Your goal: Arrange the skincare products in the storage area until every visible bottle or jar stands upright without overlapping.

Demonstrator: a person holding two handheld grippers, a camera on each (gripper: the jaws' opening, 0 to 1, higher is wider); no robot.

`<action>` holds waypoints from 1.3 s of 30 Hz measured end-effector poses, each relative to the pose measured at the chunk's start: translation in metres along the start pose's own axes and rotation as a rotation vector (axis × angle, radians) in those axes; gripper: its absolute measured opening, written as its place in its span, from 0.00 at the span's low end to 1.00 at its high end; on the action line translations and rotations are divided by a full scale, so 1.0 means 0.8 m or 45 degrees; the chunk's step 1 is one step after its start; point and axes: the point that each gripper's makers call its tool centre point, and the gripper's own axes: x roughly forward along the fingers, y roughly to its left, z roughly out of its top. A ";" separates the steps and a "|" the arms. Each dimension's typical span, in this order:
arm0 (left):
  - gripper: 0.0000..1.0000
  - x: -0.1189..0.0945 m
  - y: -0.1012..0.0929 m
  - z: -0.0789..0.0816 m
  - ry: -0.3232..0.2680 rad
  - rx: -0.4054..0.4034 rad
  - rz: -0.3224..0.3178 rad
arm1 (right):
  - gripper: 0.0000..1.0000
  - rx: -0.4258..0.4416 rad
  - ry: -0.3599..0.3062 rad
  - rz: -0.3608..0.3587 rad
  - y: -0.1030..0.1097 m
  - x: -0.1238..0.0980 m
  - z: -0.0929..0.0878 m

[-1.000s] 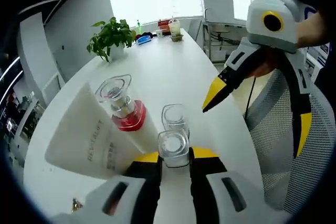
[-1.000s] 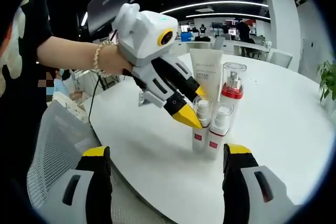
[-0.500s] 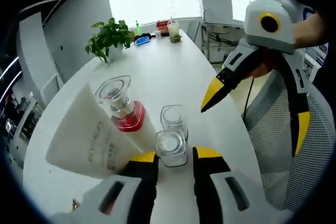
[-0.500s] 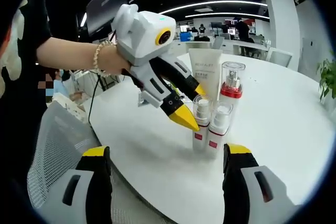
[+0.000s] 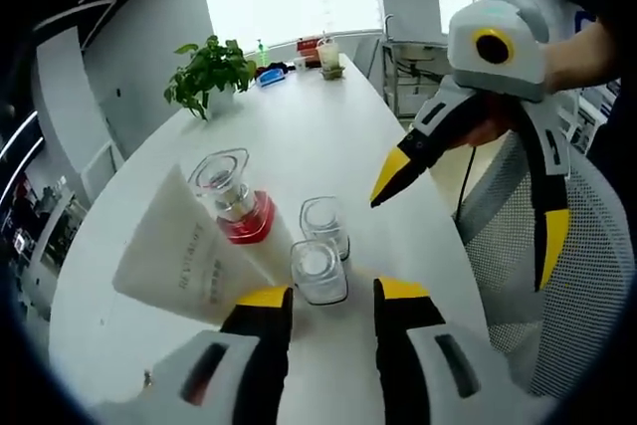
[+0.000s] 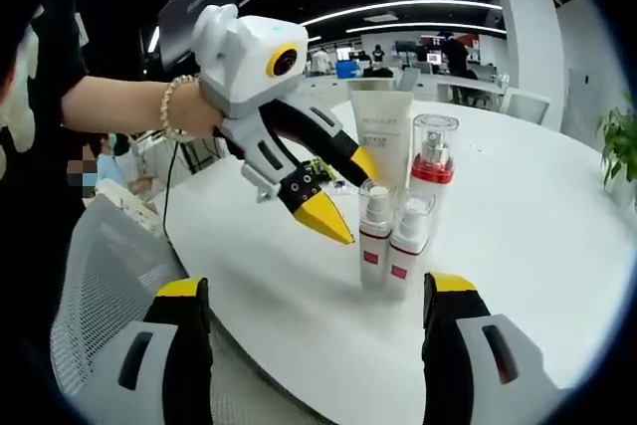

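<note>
**White counter, four products upright at frame centre**

White counter (image 6: pixel 557 246) carries your white tube (image 6: pixel 385 136), the red-collared pump bottle (image 6: pixel 433 151) and two small bottles (image 6: pixel 375 236) (image 6: pixel 408 241), all standing close together at centre. Your left tongs (image 6: pixel 333 191) sit open just left of them, holding nothing. Your right tongs (image 6: pixel 317 291) gape wide and empty at the bottom. Label print is too small to read.

Faint grey brand lettering on white tube (image 5: pixel 189 261), approx. "REVITALIFT", barely legible.
</note>
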 end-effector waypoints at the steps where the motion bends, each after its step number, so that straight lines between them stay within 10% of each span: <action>1: 0.37 -0.002 -0.003 -0.001 0.004 0.000 0.003 | 0.88 0.002 -0.003 -0.003 -0.001 0.000 0.000; 21: 0.51 -0.049 -0.004 -0.013 0.009 -0.105 0.110 | 0.87 0.036 -0.044 -0.013 -0.008 0.001 0.002; 39: 0.74 -0.114 -0.009 -0.067 0.055 -0.431 0.318 | 0.88 0.050 -0.080 0.028 0.000 0.000 0.011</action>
